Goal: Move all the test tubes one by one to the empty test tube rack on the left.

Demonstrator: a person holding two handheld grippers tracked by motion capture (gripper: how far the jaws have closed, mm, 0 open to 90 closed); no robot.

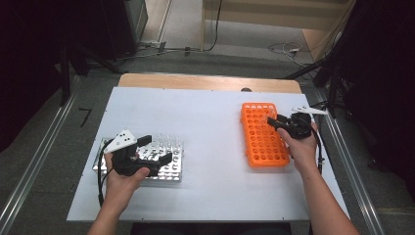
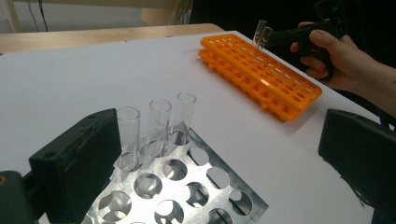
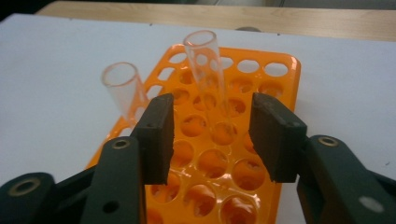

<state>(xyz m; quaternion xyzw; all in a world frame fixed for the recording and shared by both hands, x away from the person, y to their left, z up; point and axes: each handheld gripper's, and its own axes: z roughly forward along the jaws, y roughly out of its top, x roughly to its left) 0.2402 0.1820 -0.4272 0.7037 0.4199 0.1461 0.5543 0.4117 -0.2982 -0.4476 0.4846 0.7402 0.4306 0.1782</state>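
While the white table (image 1: 215, 147) carries both racks well apart, the orange tube rack (image 1: 263, 134) lies at the right and the metal tube rack (image 2: 187, 186) at the left. The right gripper (image 3: 212, 137) hangs over the orange rack, jaws apart, one glass test tube (image 3: 208, 70) standing between them untouched and a second tube (image 3: 122, 91) just beside. The left gripper (image 1: 154, 149) rests over the metal rack, jaws wide apart, beside three upright glass tubes (image 2: 159, 123).

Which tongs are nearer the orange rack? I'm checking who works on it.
Right. The right tongs hover over the orange rack, jaws around a glass tube standing in it. The left tongs sit across the table over the metal rack.
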